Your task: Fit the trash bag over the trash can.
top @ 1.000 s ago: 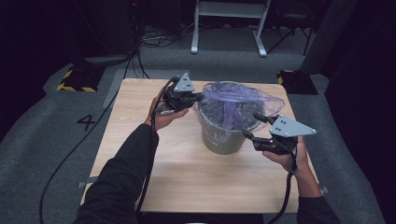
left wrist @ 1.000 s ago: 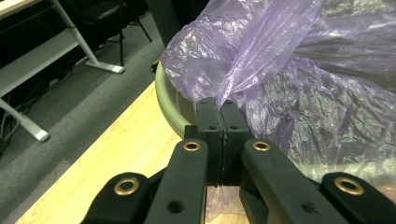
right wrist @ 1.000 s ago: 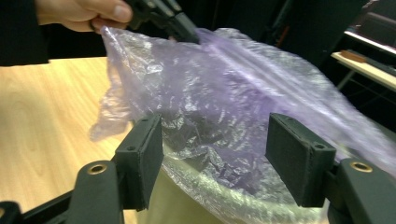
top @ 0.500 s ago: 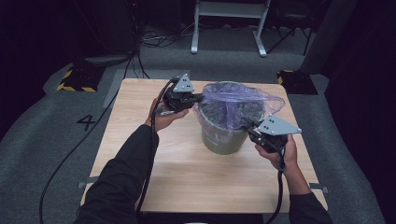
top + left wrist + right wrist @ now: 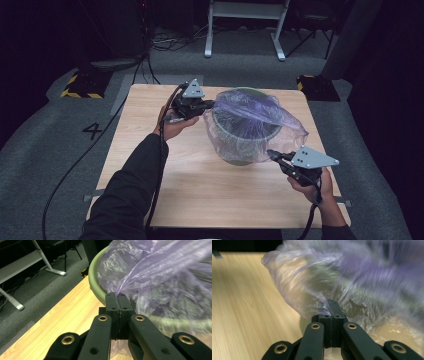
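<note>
On the light wooden table (image 5: pixel 150 150) stands a round, pale green plastic bucket (image 5: pixel 240 155), a little behind the middle of the tabletop, and a thin, translucent purple plastic bag (image 5: pixel 250 112) is spread over its mouth and hangs down its outer wall. The left gripper (image 5: pixel 209 105) is at the left side of the bucket's rim, held by the person's left hand (image 5: pixel 172 125); in the left gripper view its two black jaws are pressed together, and a gathered fold of the purple bag (image 5: pixel 150 272) is pinched between their tips, just beside the green rim (image 5: pixel 96 287). The film runs tight from this point across the top of the bucket. The right gripper (image 5: pixel 272 154) is low at the front right side of the bucket, near the tabletop, in the person's right hand (image 5: pixel 312 182). Its jaws have just been closing, and in the right gripper view they are now clenched on the edge of the bag (image 5: pixel 312 285), with the crumpled film rising from their tips; this view is blurred, so the fine details of the film are not clear. Both grippers hold the same bag at opposite sides of the bucket. A black cable (image 5: pixel 160 165) trails from the left gripper along the dark sleeve (image 5: pixel 130 195).
</note>
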Demonstrator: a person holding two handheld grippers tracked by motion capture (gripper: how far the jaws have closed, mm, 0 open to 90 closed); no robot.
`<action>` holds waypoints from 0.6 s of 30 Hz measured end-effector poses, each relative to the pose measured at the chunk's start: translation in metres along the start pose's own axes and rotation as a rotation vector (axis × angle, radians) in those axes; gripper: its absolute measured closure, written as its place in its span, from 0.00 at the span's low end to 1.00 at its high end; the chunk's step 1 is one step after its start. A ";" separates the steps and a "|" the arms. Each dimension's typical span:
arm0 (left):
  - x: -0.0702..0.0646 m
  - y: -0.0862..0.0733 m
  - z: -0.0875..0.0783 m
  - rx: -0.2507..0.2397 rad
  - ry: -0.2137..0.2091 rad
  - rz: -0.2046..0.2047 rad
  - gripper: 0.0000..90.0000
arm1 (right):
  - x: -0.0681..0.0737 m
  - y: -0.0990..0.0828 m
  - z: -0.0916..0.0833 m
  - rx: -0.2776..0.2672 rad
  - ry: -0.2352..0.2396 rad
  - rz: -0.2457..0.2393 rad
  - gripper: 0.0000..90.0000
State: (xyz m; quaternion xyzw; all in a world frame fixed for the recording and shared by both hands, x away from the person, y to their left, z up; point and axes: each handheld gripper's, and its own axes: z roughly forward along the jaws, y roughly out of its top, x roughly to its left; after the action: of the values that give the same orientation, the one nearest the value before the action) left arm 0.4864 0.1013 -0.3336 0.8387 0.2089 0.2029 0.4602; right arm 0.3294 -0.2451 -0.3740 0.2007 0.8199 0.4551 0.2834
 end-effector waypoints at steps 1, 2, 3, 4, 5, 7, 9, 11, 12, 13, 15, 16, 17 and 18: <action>0.001 -0.001 0.001 0.004 0.002 -0.003 0.99 | -0.002 -0.005 0.003 0.007 0.011 0.006 1.00; 0.003 -0.002 0.003 0.010 0.006 -0.009 0.99 | -0.004 -0.010 0.006 0.014 0.011 0.014 1.00; 0.004 -0.002 0.004 0.015 0.012 -0.012 0.99 | -0.006 -0.014 0.008 0.026 0.006 0.018 1.00; 0.006 -0.003 0.006 0.020 0.014 -0.017 1.00 | -0.008 -0.018 0.011 0.030 0.006 0.023 1.00; 0.008 -0.004 0.007 0.025 0.017 -0.022 1.00 | -0.012 -0.022 0.014 0.036 0.006 0.039 1.00; 0.011 -0.006 0.009 0.027 0.022 -0.033 0.99 | -0.019 -0.030 0.018 0.055 -0.008 0.056 1.00; 0.013 -0.008 0.011 0.032 0.025 -0.046 1.00 | -0.025 -0.037 0.021 0.056 -0.019 0.089 0.97; 0.014 -0.009 0.011 0.029 0.028 -0.051 1.00 | -0.027 -0.039 0.021 0.056 -0.037 0.097 0.70; 0.014 -0.010 0.011 0.027 0.028 -0.052 1.00 | -0.027 -0.039 0.018 0.043 -0.049 0.098 0.64; 0.014 -0.010 0.010 0.027 0.031 -0.051 0.99 | -0.026 -0.038 0.015 0.027 -0.056 0.088 0.62; 0.014 -0.010 0.009 0.023 0.036 -0.051 1.00 | -0.022 -0.036 0.004 -0.018 -0.060 0.068 0.55; 0.014 -0.010 0.008 0.021 0.035 -0.055 0.99 | -0.019 -0.034 -0.001 -0.031 -0.074 0.053 0.53; 0.014 -0.011 0.008 0.021 0.036 -0.052 1.00 | -0.017 -0.033 -0.007 -0.048 -0.077 0.034 0.53; 0.014 -0.011 0.007 0.022 0.039 -0.050 1.00 | -0.014 -0.031 -0.013 -0.064 -0.076 0.021 0.52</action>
State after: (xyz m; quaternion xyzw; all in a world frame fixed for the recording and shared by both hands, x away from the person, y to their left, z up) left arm 0.5003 0.1095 -0.3442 0.8340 0.2412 0.2054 0.4517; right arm 0.3295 -0.2770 -0.3915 0.2171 0.7916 0.4760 0.3158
